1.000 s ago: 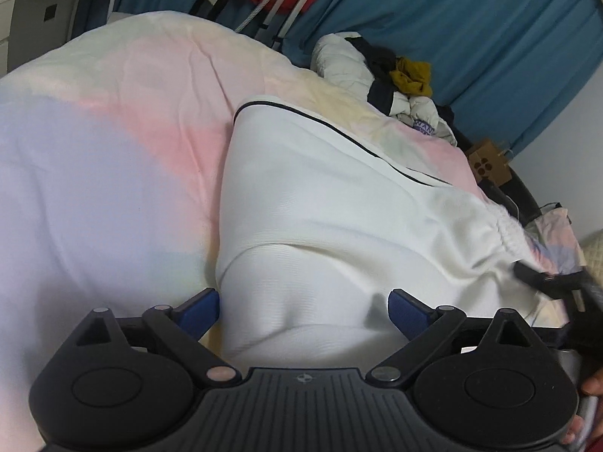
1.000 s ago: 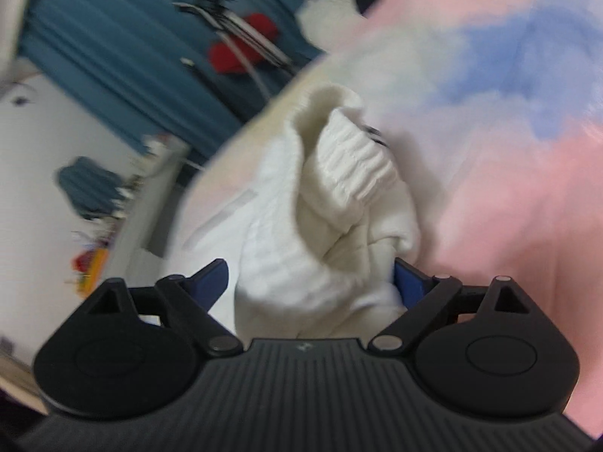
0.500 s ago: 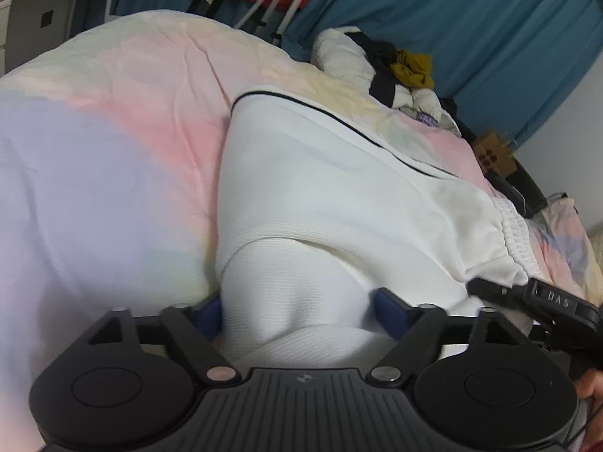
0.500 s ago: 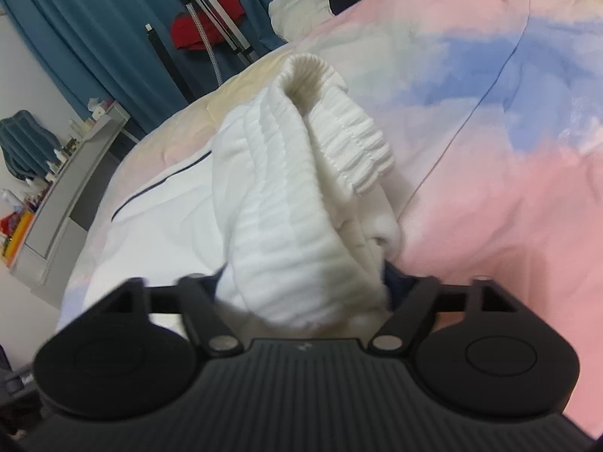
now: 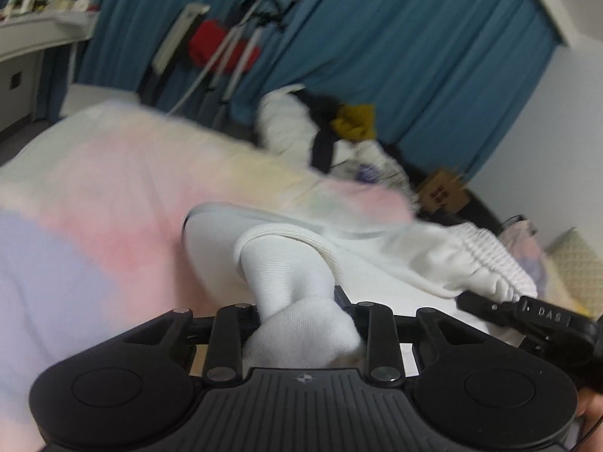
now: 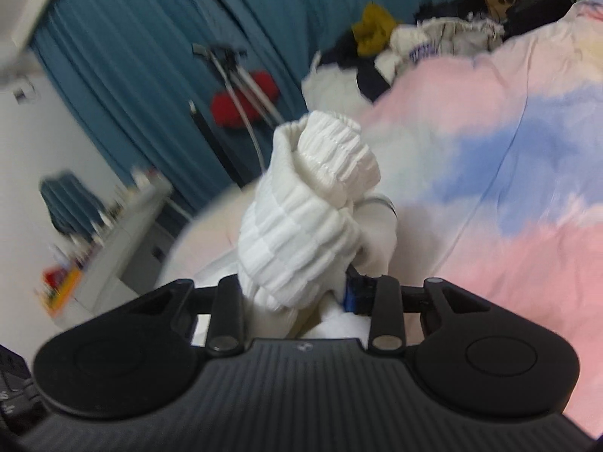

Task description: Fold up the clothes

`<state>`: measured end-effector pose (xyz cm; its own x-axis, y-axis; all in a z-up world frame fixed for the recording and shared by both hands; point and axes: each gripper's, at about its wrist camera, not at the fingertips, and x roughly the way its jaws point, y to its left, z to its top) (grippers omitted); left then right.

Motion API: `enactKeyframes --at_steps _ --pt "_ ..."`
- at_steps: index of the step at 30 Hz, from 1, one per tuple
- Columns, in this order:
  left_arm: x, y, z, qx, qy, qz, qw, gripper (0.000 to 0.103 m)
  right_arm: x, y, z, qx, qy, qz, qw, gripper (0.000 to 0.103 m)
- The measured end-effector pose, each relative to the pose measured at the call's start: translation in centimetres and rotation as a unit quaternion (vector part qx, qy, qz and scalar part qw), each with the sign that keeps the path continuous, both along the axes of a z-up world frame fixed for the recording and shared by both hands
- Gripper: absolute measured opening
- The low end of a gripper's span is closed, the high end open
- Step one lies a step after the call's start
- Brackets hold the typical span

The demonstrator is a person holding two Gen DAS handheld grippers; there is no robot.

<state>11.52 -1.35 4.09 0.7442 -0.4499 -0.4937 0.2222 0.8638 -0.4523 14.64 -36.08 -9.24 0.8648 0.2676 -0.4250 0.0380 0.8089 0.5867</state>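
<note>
A white ribbed garment [image 5: 392, 260] with a thin dark trim line lies on the pastel bedspread [image 5: 94, 203]. My left gripper [image 5: 297, 307] is shut on a bunched fold of its hem, which rises in a hump in front of the fingers. In the right wrist view my right gripper [image 6: 301, 293] is shut on the gathered elastic waistband [image 6: 328, 173] of the same white garment [image 6: 294, 237], lifted off the bed. The right gripper's black body [image 5: 527, 314] shows at the left view's right edge, next to the waistband [image 5: 490, 260].
A heap of other clothes [image 5: 339, 132], white, black and mustard, sits at the bed's far end before blue curtains [image 5: 414, 56]. A tripod with a red item [image 5: 222, 49] stands behind the bed. A white shelf unit [image 6: 124, 233] is at the left. A cardboard box [image 5: 441, 192] lies by the wall.
Both grippers have closed on the garment and lifted it. The left view has tilted up and the hem now bunches between the left fingers. The waistband has risen with the right gripper.
</note>
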Motion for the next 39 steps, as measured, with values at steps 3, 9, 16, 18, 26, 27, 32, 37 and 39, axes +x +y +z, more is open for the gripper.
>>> enactKeyframes --at_steps 3,9,16,18,26,27,32,37,39 --pt "1.0 -4.9 3.6 -0.002 -0.031 -0.034 0.9990 0.031 -1.3 -4.4 2.7 0.008 -0.030 -0.027 0.999 0.036" --pt "5.8 -19.6 5.9 -0.004 -0.081 -0.120 0.9894 0.032 -3.2 -15.6 5.0 -0.006 -0.075 -0.123 0.990 0.036" --pt "12.5 -36.0 -1.4 -0.022 -0.029 -0.200 0.9792 0.032 -2.7 -27.1 0.3 -0.039 -0.044 -0.237 0.970 0.036" --pt "14.1 -39.0 -5.6 -0.009 0.010 -0.218 0.9759 0.032 -2.2 -29.2 -3.2 -0.041 -0.004 -0.257 0.966 0.036" --pt "13.3 -39.5 -9.7 0.059 0.034 -0.249 0.9661 0.044 -2.7 -30.9 -14.0 -0.008 0.116 -0.278 0.953 0.041" --pt "13.1 -39.3 -9.9 0.066 0.034 -0.251 0.9650 0.046 -2.6 -30.9 -13.8 -0.007 0.118 -0.278 0.953 0.042" --pt "12.1 -38.4 -10.7 0.104 0.031 -0.264 0.9585 0.056 -4.3 -30.8 -11.0 0.026 0.143 -0.285 0.948 0.049" --pt "8.6 -35.1 -6.6 0.117 -0.006 -0.261 0.9583 0.077 -8.8 -27.5 -6.4 -0.019 0.132 -0.278 0.951 0.050" --pt "6.3 -33.4 -4.0 0.120 -0.030 -0.256 0.9587 0.080 -10.4 -25.8 -4.1 -0.047 0.119 -0.270 0.954 0.050"
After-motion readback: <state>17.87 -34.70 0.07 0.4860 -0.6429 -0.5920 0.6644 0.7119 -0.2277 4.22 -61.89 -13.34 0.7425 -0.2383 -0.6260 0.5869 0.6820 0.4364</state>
